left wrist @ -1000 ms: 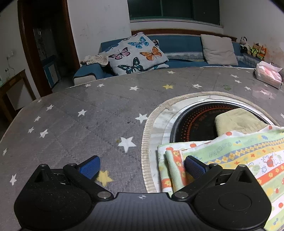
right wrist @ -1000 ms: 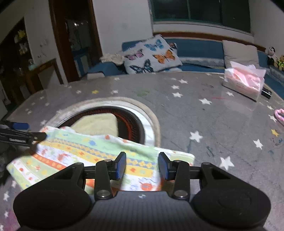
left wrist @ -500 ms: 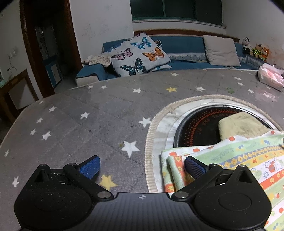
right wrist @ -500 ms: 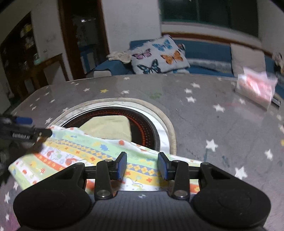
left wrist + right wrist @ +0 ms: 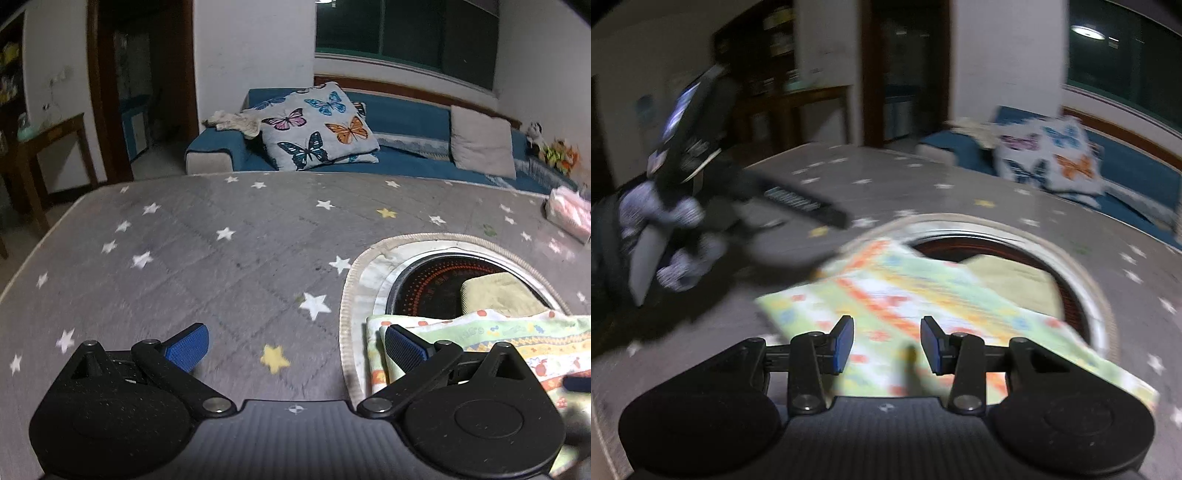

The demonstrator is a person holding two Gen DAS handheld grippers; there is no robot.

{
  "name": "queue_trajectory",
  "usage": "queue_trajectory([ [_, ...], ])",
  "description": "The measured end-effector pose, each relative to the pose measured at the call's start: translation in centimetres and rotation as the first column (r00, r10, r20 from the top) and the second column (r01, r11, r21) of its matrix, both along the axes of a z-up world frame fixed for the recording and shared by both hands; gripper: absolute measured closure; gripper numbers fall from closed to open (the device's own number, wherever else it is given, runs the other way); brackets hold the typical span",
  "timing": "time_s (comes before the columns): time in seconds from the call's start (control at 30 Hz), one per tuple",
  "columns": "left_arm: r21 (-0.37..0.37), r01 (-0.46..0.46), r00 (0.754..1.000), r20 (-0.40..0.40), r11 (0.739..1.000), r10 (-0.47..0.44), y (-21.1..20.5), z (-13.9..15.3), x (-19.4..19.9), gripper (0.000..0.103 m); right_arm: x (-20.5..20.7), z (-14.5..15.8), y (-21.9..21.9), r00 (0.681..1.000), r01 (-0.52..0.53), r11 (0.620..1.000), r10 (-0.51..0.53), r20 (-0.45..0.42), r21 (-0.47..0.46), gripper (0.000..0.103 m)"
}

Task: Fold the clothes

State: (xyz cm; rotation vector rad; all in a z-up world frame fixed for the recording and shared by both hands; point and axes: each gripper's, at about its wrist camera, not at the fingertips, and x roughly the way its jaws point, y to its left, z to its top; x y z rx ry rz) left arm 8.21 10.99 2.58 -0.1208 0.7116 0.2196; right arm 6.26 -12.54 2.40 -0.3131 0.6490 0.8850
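Here we see the left gripper spread wide at the bottom, over the starry table. The right gripper is partly open and holds nothing, just above the colorful folded cloth in the middle.

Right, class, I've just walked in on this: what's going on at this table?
A person with a gripper in each hand is folding a colourful printed cloth on a star-patterned table cover. The cloth lies folded, partly over a round black burner and a yellow cloth. The left gripper is wide open beside its edge; the right gripper is open above it, gripping nothing.
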Motion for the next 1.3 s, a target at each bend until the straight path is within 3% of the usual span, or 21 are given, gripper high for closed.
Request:
queue_trajectory([
  [0.33, -0.139, 0.008, 1.0, 0.006, 0.99, -0.007, 0.8, 0.2, -2.0, 0.001, -3.3, -2.3, 6.1, 0.986, -0.132, 0.984, 0.143, 0.091, -0.117, 0.058],
  [0.43, -0.185, 0.017, 1.0, 0.005, 0.983, -0.017, 0.8, 0.1, -2.3, 0.001, -4.1, -3.0, 7.7, 0.978, -0.155, 0.976, 0.174, 0.118, -0.153, 0.063],
  [0.53, -0.241, 0.027, 1.0, 0.002, 0.97, -0.027, 0.7, -0.1, -2.5, 0.001, -3.7, -2.7, 7.5, 0.985, -0.13, 0.983, 0.143, 0.101, -0.13, 0.077],
  [0.63, -0.285, 0.039, 0.999, 0.002, 0.958, -0.04, 0.5, -0.1, -2.7, 0.002, -3.3, -2.0, 6.8, 0.989, -0.114, 0.99, 0.121, 0.084, -0.083, 0.085],
  [0.87, -0.454, 0.054, 0.997, -0.032, 0.889, -0.076, 0.1, -0.7, -2.2, 0.004, -3.3, 0.0, 4.9, 0.993, -0.093, 0.996, 0.093, 0.07, -0.001, 0.09],
  [1.03, -0.554, 0.043, 0.995, -0.051, 0.831, -0.086, -0.1, -1.5, -2.5, 0.018, -4.0, 0.9, 3.7, 0.993, -0.099, 0.994, 0.097, 0.061, 0.042, 0.092],
  [1.13, -0.622, 0.033, 0.995, -0.057, 0.783, -0.087, -0.1, -2.1, -3.0, 0.043, -4.9, 1.1, 3.4, 0.99, -0.127, 0.991, 0.123, 0.063, 0.049, 0.092],
  [1.2, -0.641, 0.022, 0.994, -0.065, 0.767, -0.084, -0.2, -2.6, -3.3, 0.068, -5.5, 0.9, 3.3, 0.987, -0.148, 0.988, 0.145, 0.065, 0.044, 0.092],
  [1.27, -0.649, 0.013, 0.994, -0.071, 0.761, -0.078, -0.2, -3.1, -3.6, 0.081, -5.9, 0.7, 3.3, 0.985, -0.161, 0.986, 0.158, 0.068, 0.036, 0.091],
  [1.3, -0.654, 0.009, 0.995, -0.072, 0.757, -0.074, -0.1, -3.3, -3.7, 0.083, -5.8, 0.6, 3.1, 0.986, -0.157, 0.987, 0.155, 0.057, 0.041, 0.091],
])
